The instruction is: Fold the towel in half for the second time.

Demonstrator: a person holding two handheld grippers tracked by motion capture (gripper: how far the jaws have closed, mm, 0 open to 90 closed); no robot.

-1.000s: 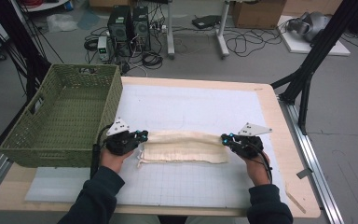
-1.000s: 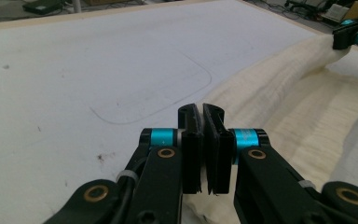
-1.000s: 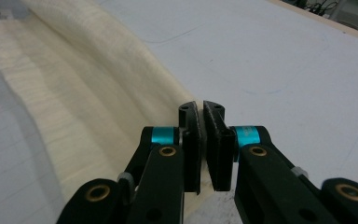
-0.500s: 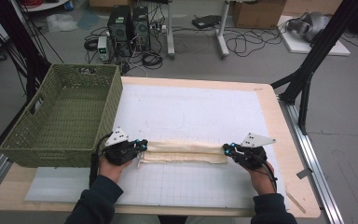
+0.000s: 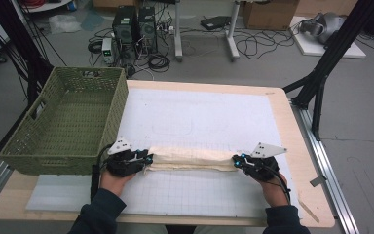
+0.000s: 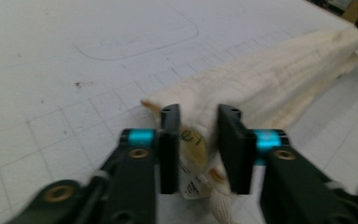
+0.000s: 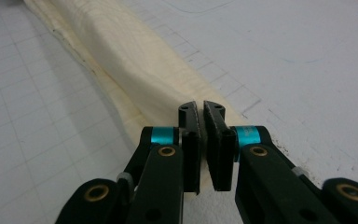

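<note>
Folded cream cloth (image 5: 192, 158) lies as a long narrow strip on the white gridded mat (image 5: 199, 122), just right of the green wicker basket (image 5: 63, 122), toward the mat's near edge. Left gripper (image 5: 146, 158) at the cloth's basket-side end: jaws have just been opening, now partly apart, cloth end and its label tag (image 6: 193, 154) between them, pads not pressing. Right gripper (image 5: 237, 160) at the far end from the basket: jaws pinched tight on the cloth edge.
</note>
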